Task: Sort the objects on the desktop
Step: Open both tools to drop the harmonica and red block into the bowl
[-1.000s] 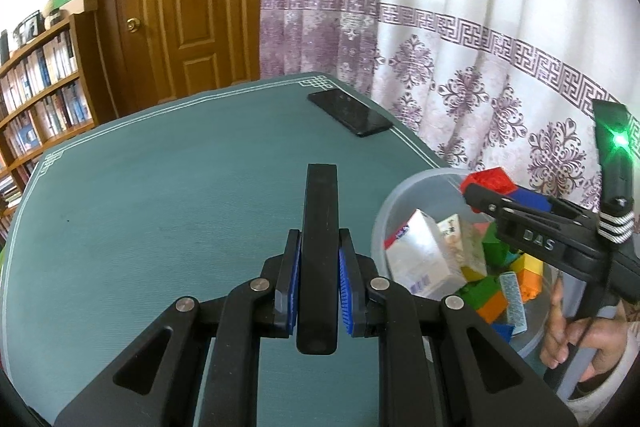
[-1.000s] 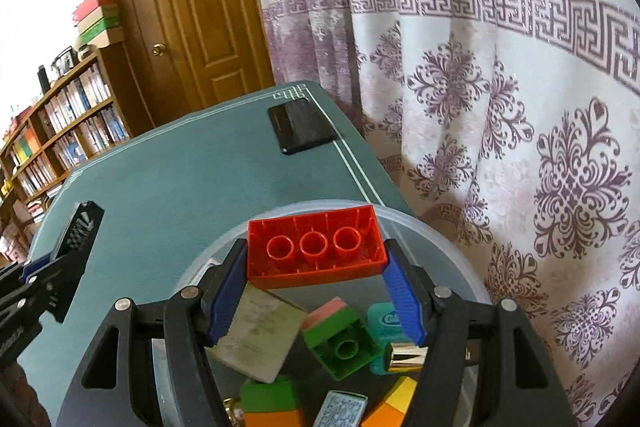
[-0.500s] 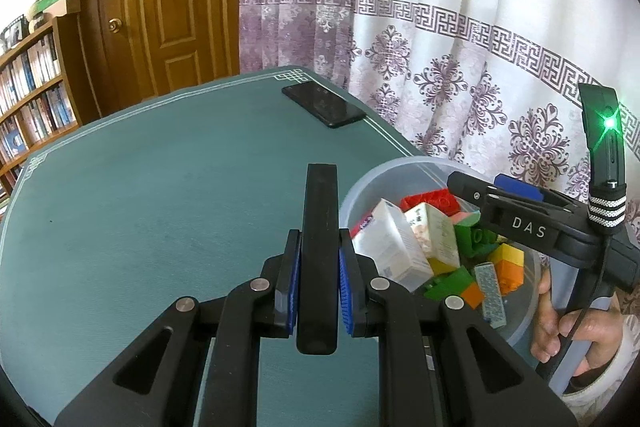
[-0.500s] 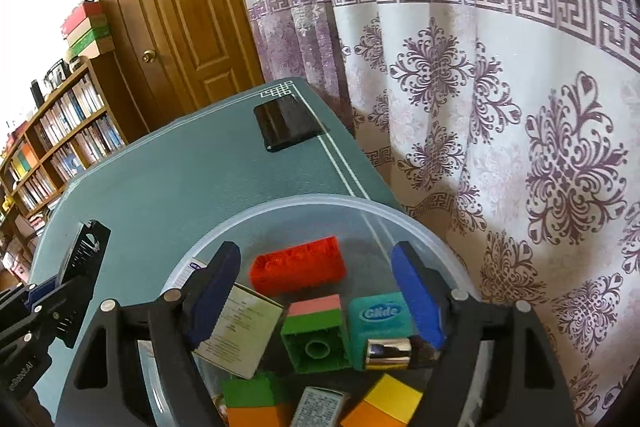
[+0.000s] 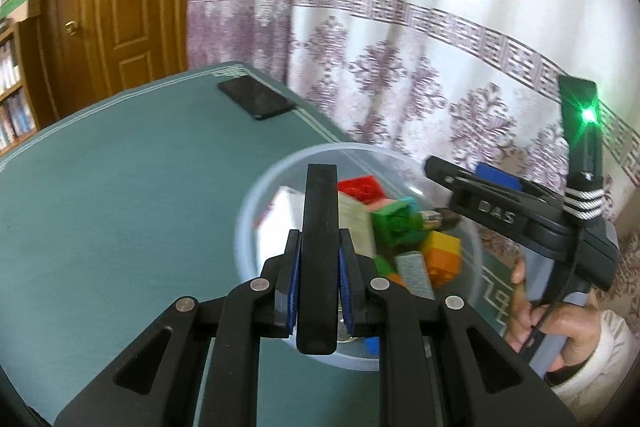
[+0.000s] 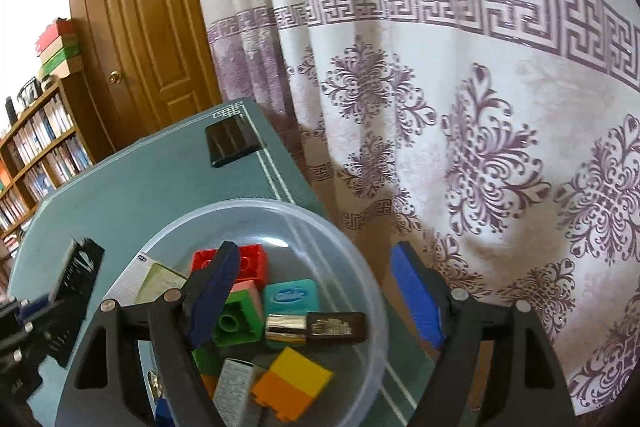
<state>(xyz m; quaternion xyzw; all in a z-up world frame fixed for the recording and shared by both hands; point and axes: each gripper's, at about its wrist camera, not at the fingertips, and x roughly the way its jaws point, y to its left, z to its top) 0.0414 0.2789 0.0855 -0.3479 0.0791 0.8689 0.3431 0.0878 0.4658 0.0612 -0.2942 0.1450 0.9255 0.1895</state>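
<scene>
A: Why was the black bar pinched in the left tongs over the tub at the counter's curtain-side edge?
B: For dropping in, I'd judge; the right tongs gaped empty above the red brick lying inside.

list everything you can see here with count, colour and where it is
bowl: 1, clear plastic, near table edge
red brick: 1, red, in bowl, far side
green brick: 1, green with pink top, in bowl
floss box: 1, teal, in bowl
tube: 1, brown with gold cap, in bowl
yellow-orange brick: 1, in bowl, near side
phone: 1, black, far table corner
table: 1, green
black bar: 1, clamped in left gripper
left gripper: 1, black, over the bowl
right gripper: 1, open, empty
hand: 1, on right gripper's handle
</scene>
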